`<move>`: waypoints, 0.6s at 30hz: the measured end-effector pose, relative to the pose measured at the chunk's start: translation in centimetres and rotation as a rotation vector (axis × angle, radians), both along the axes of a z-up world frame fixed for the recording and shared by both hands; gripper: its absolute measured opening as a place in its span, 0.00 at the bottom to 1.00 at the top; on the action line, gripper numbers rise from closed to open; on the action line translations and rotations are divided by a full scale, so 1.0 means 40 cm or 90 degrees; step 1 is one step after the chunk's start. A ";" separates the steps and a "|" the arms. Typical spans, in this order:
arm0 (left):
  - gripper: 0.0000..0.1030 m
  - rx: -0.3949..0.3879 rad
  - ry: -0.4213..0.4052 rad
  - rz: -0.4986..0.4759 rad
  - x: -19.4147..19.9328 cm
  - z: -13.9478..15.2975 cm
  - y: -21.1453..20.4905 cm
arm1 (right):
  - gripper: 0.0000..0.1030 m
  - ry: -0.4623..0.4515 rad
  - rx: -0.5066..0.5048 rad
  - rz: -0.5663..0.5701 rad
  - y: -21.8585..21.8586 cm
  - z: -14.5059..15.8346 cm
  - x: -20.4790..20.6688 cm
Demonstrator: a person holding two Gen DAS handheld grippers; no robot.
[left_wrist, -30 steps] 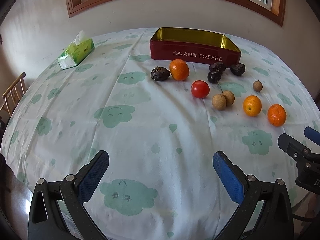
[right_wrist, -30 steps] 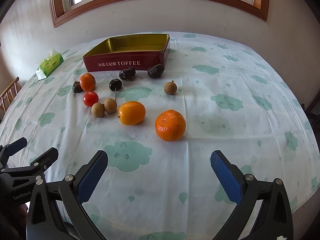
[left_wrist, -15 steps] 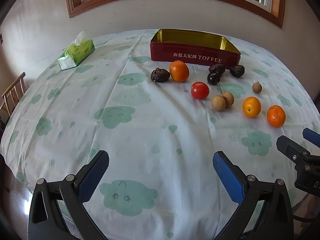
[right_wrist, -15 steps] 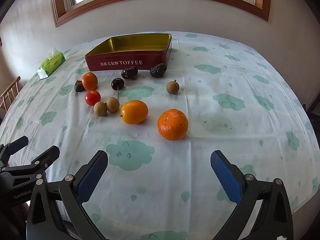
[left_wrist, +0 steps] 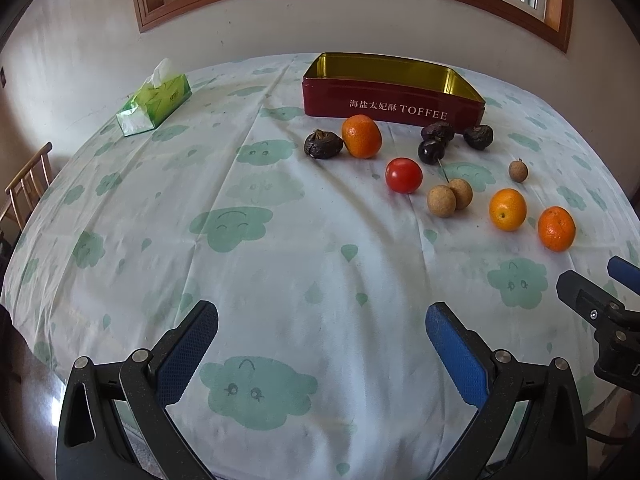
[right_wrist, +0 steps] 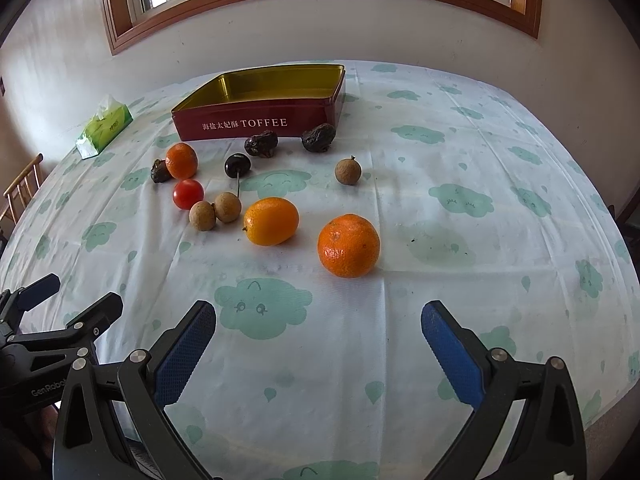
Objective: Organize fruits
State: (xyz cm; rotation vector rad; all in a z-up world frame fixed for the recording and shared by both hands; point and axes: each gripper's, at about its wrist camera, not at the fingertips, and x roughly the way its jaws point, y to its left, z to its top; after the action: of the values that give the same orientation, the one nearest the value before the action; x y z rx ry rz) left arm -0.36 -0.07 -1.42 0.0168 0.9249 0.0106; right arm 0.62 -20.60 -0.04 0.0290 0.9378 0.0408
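With nothing between its blue pads, the right gripper (right_wrist: 318,336) hangs wide open just short of the nearest orange (right_wrist: 348,245), and the left gripper (left_wrist: 322,340) is spread just as wide, empty too, well back from the fruit. Smaller orange fruit (right_wrist: 271,221) sits beside it, clear but close. The tin (right_wrist: 264,104) waits empty at the far side. Best line, I'd say: straddle that round orange squarely, close gently so it doesn't squirt out, lift clear before crossing to the tin.
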 end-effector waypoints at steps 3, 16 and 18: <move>1.00 0.001 0.000 -0.002 -0.001 -0.001 0.001 | 0.99 0.000 0.000 -0.001 0.000 -0.002 0.000; 1.00 0.000 -0.002 -0.005 -0.003 -0.004 0.005 | 0.97 0.004 0.002 -0.005 -0.008 -0.005 -0.001; 1.00 0.001 -0.002 -0.005 -0.003 -0.005 0.005 | 0.96 0.004 0.001 -0.003 -0.008 -0.005 -0.001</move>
State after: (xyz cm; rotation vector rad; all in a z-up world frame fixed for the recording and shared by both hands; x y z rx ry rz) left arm -0.50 0.13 -1.61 0.0222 0.9212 0.0051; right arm 0.58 -20.93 -0.26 0.0327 0.9436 0.0377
